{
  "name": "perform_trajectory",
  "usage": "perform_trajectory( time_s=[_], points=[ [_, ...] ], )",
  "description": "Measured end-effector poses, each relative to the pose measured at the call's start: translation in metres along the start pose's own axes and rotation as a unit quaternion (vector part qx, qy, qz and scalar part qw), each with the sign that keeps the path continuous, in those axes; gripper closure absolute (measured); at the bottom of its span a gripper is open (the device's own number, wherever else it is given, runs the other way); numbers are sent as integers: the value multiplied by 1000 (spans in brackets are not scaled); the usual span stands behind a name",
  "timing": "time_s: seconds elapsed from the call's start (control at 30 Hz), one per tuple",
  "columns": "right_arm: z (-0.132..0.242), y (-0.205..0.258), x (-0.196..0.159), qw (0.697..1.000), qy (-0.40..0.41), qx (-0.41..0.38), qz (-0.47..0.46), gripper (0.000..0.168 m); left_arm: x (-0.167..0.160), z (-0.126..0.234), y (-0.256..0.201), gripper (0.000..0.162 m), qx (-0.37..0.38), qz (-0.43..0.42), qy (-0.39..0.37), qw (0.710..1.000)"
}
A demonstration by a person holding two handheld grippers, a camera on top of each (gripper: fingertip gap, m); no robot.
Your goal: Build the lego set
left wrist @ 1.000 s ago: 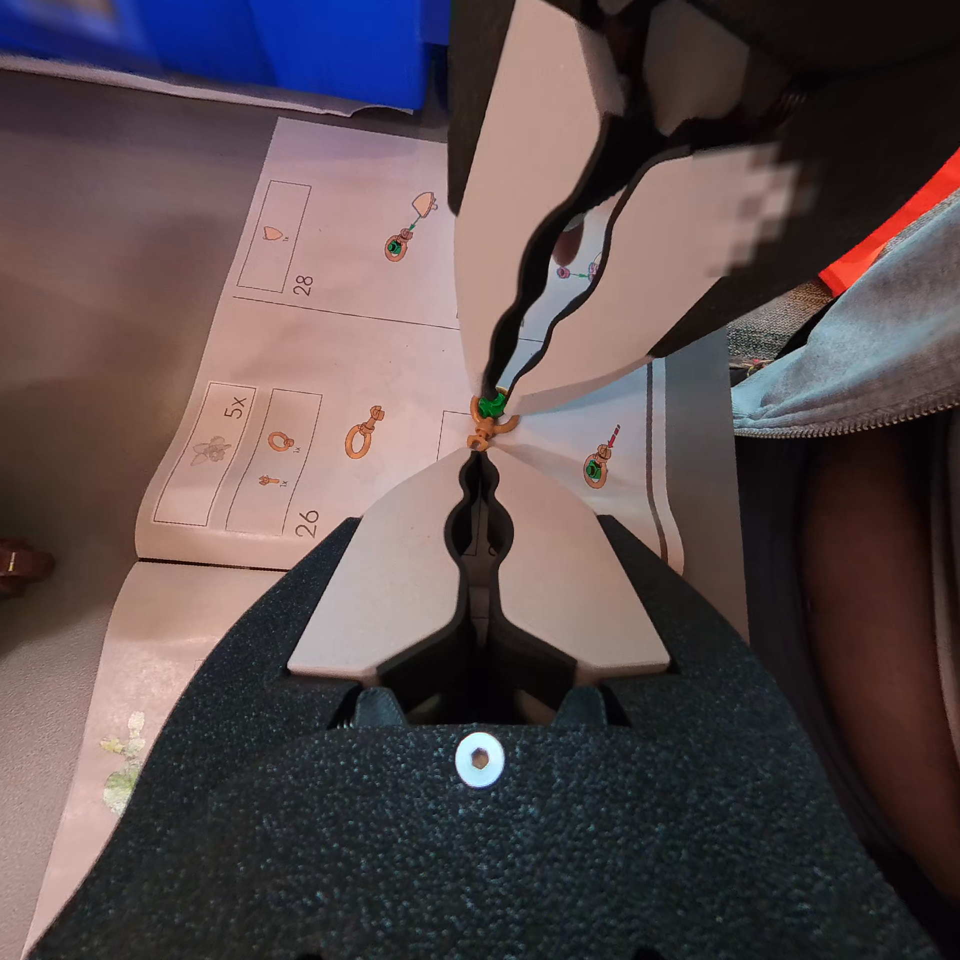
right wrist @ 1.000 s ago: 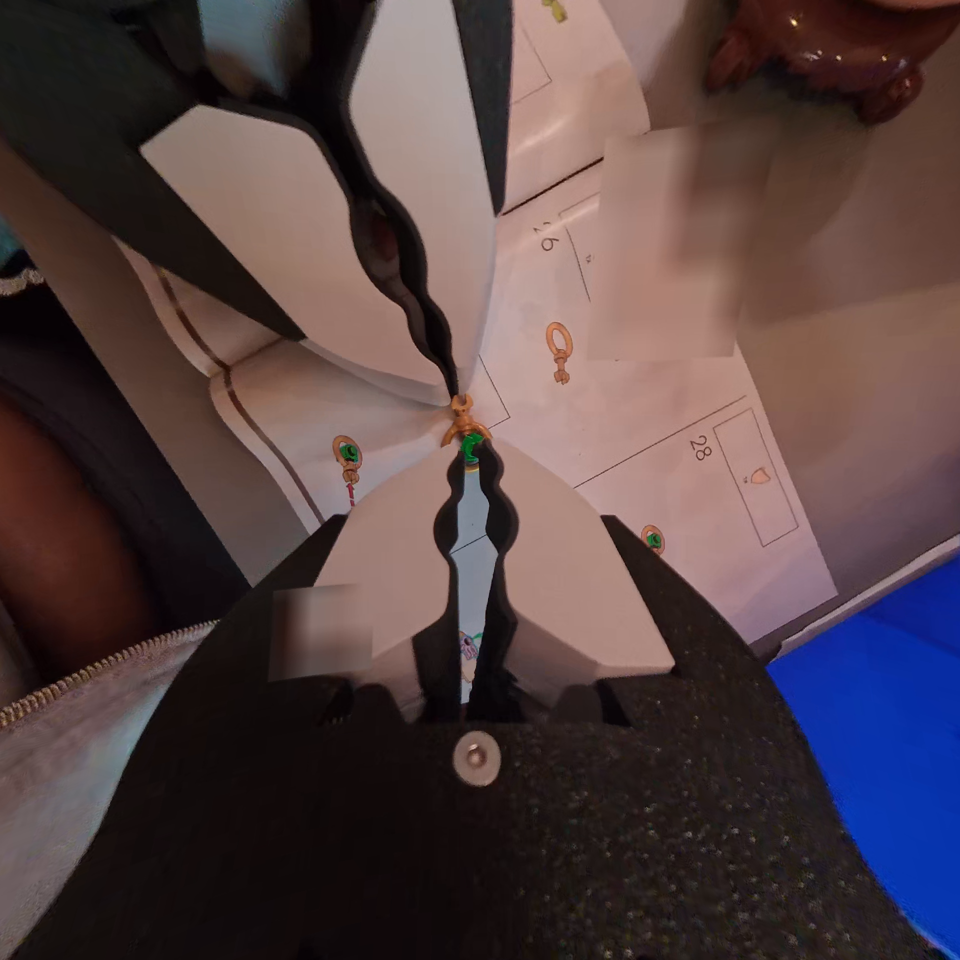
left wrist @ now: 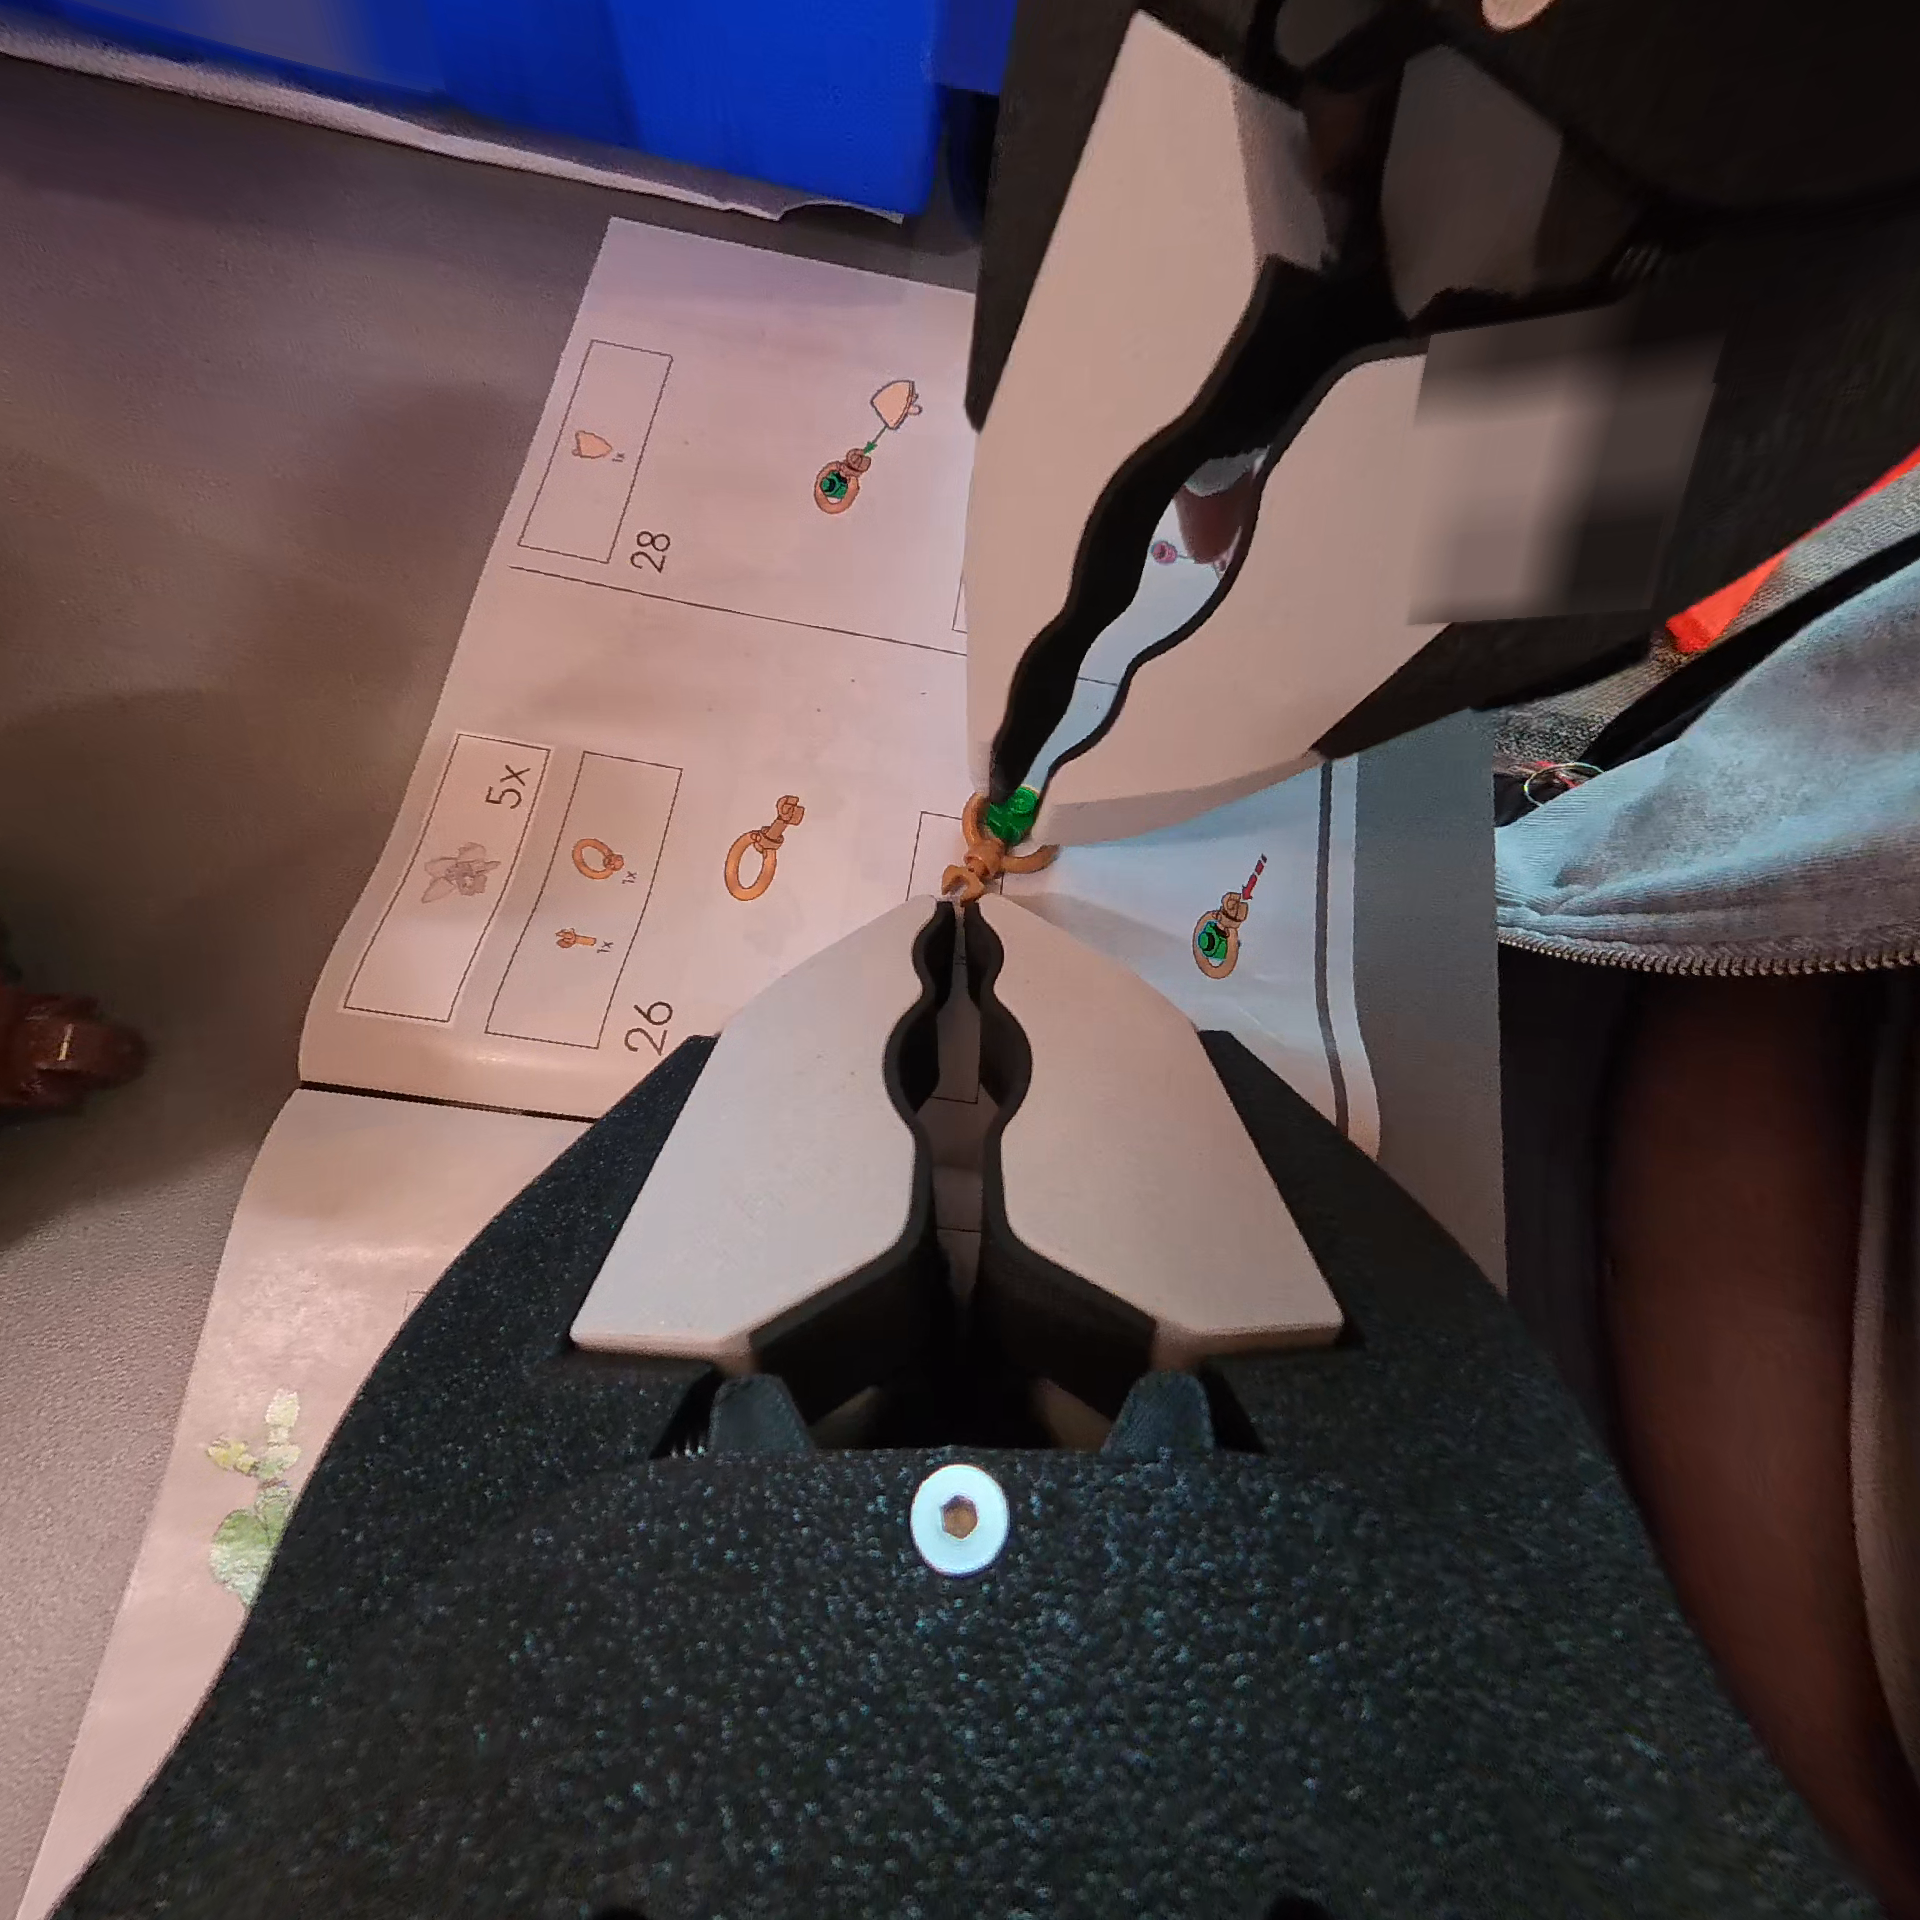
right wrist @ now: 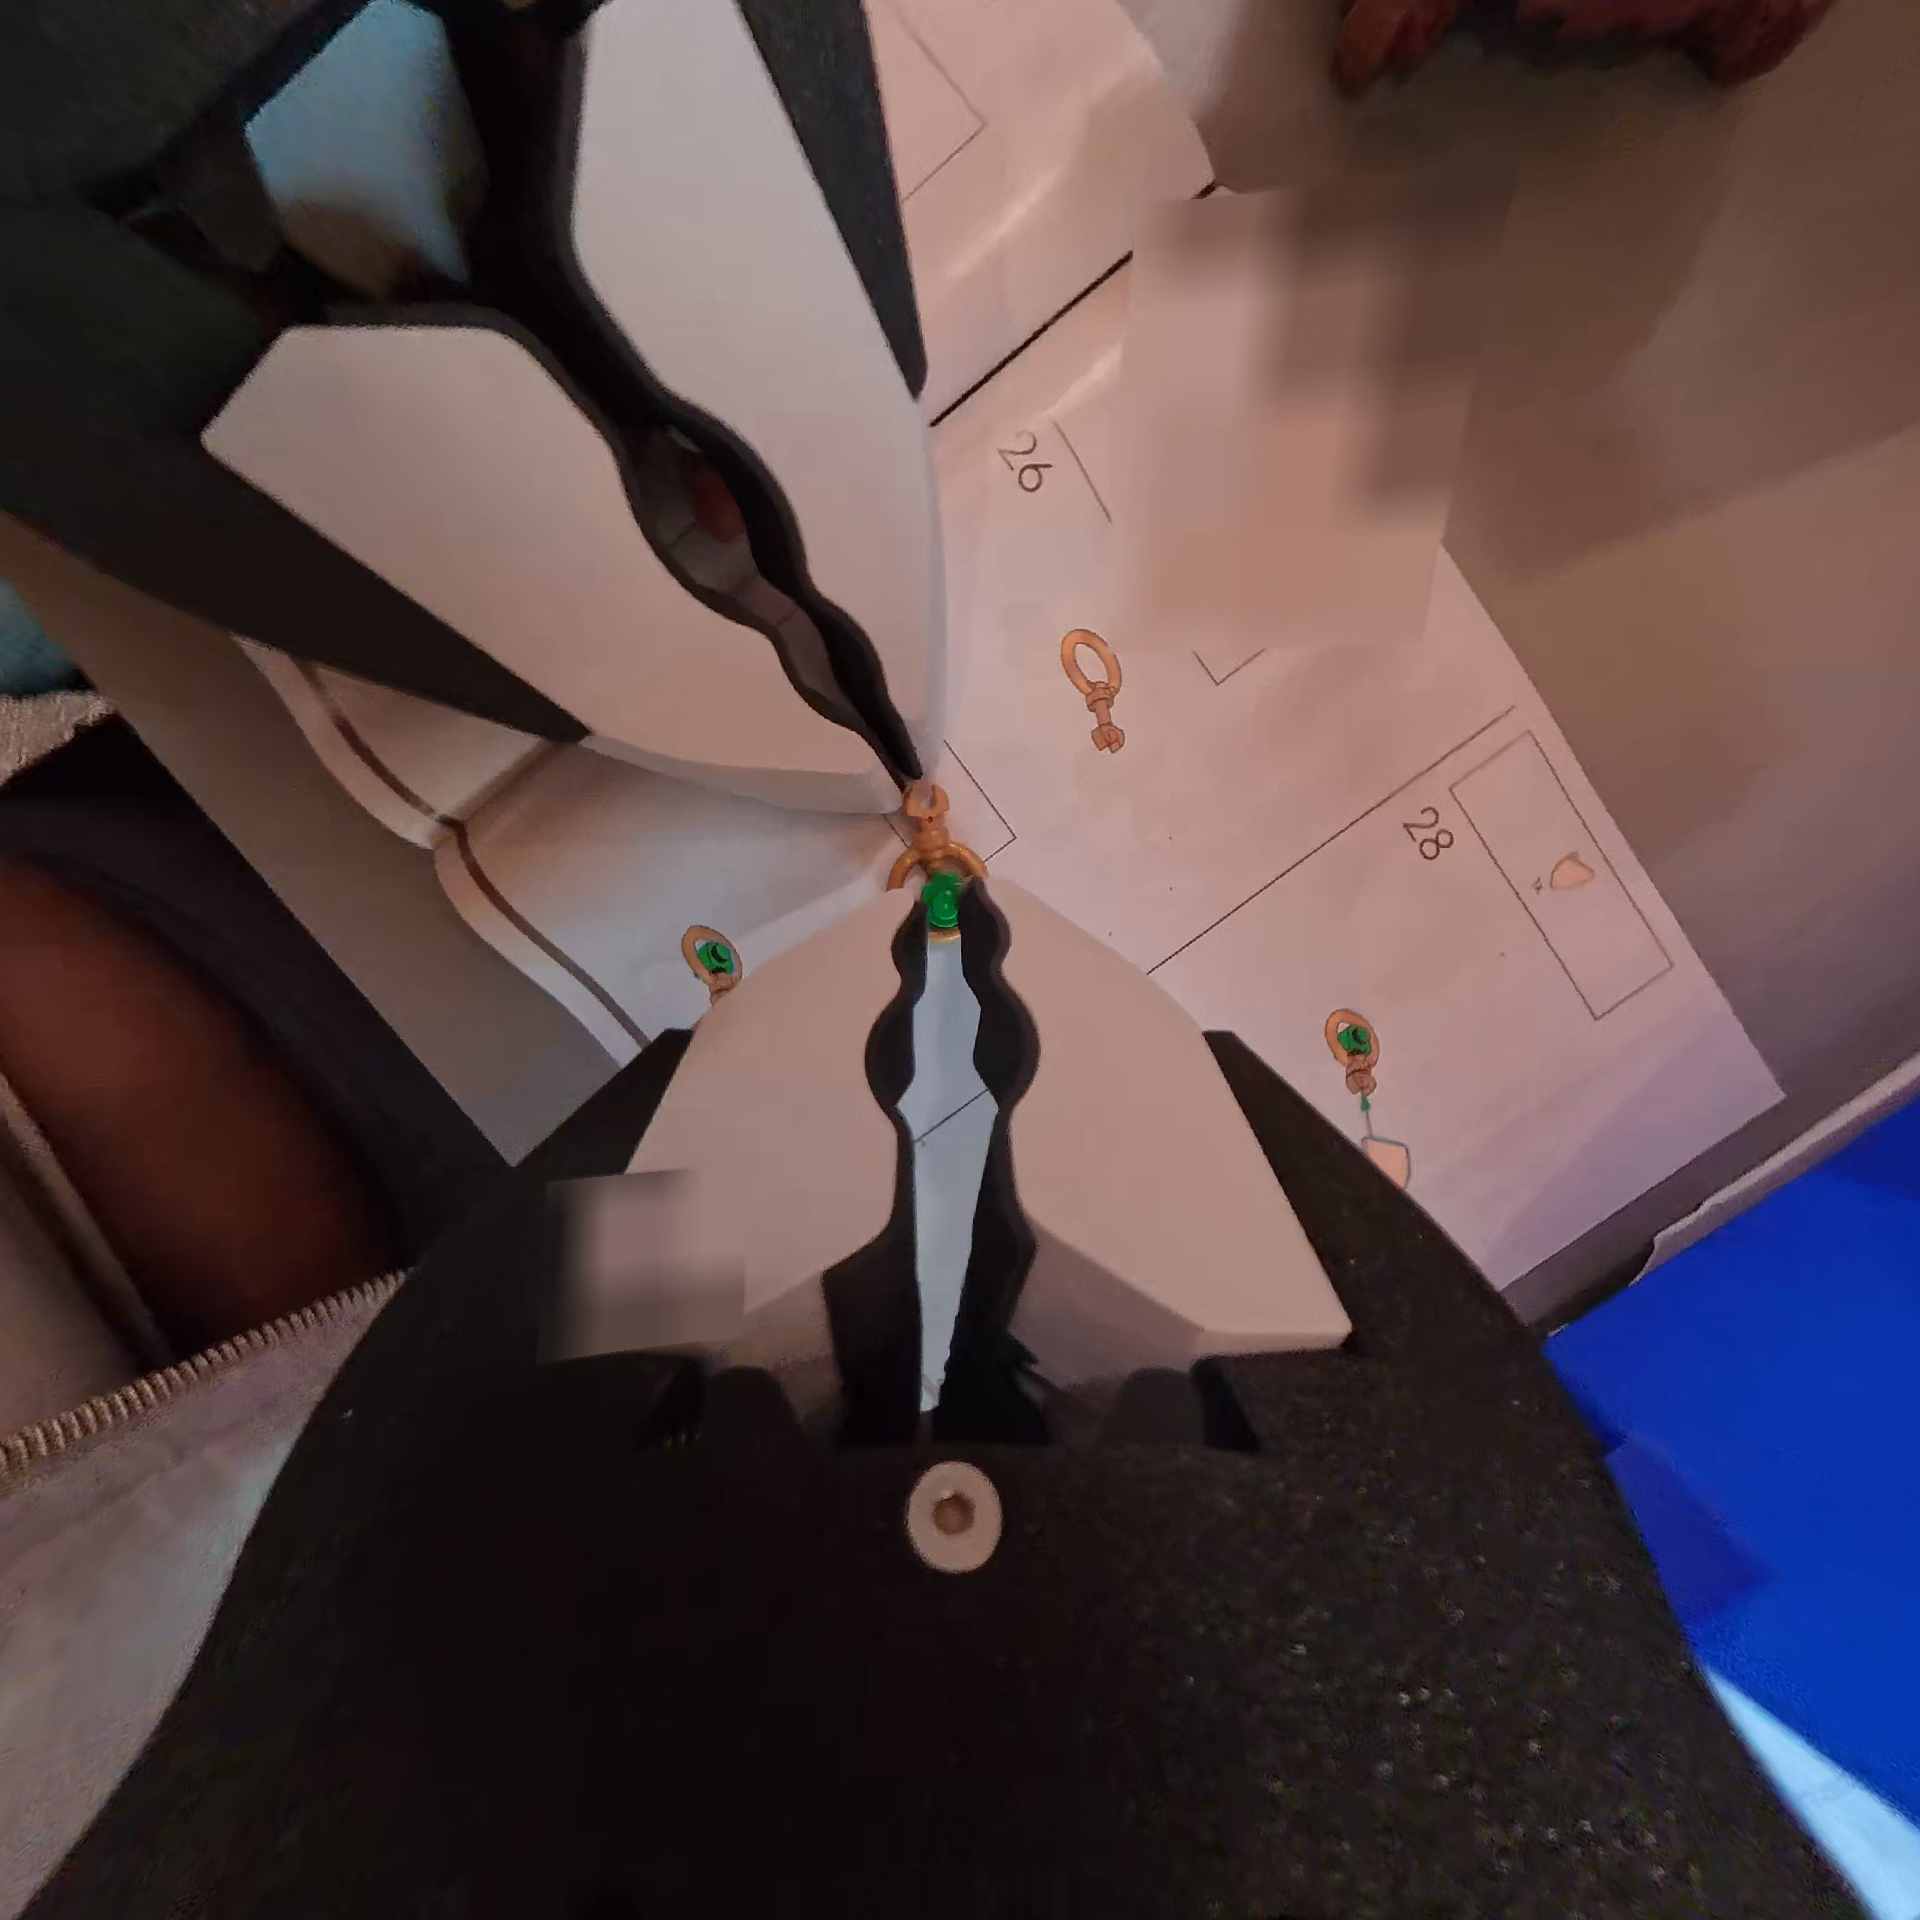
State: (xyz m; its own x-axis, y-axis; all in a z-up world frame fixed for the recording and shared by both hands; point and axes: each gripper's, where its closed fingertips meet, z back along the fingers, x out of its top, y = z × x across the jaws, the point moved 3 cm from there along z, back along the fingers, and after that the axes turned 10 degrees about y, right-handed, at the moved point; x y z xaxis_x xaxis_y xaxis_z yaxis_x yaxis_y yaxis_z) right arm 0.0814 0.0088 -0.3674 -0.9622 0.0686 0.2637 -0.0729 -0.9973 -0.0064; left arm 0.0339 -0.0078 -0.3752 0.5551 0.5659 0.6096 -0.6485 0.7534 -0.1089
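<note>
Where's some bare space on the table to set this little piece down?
Bare grey table lies left of the instruction booklet, between the blue bin and a brown object. It is crowded where the left gripper and right gripper meet over the booklet.

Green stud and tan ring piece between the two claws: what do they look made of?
Green stud: looks like glossy moulded plastic, going by its saturated colour and a small highlight. Tan ring piece: likely plastic too, with a pearly gold-tan sheen; metal cannot be ruled out by look alone.
</note>
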Motion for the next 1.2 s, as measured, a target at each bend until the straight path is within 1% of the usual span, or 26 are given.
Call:
perform_trajectory(
  time_s=[0.03,0.13,0.27,0.43,0.53,0.63,0.73,0.93,1.03,1.2],
  points=[
    [0,0,0,1000,4,5,18,162,0,0,0,161,-1,1,0,1000],
    [0,-1,1,998,24,18,52,162,0,0,0,161,-2,3,0,1000],
    [0,-2,3,998,34,18,56,162,0,0,0,161,-2,3,0,1000],
    [-1,-1,3,998,27,10,59,162,0,1,1,161,-1,7,-2,1000],
    [-1,-1,3,997,20,14,74,162,2,7,3,161,-13,23,-25,999],
    [-1,-1,3,996,23,16,86,162,-1,2,0,161,-12,10,1,1000],
    [-1,-1,5,995,24,19,95,162,0,1,0,162,-12,11,0,1000],
    [-2,0,7,997,24,21,67,163,3,7,8,160,-8,45,-29,999],
    [-2,0,7,999,26,19,39,163,0,2,8,161,-1,43,-7,999],
    [-2,1,9,1000,26,12,-10,162,0,1,7,162,4,32,-4,999]
  ],
)
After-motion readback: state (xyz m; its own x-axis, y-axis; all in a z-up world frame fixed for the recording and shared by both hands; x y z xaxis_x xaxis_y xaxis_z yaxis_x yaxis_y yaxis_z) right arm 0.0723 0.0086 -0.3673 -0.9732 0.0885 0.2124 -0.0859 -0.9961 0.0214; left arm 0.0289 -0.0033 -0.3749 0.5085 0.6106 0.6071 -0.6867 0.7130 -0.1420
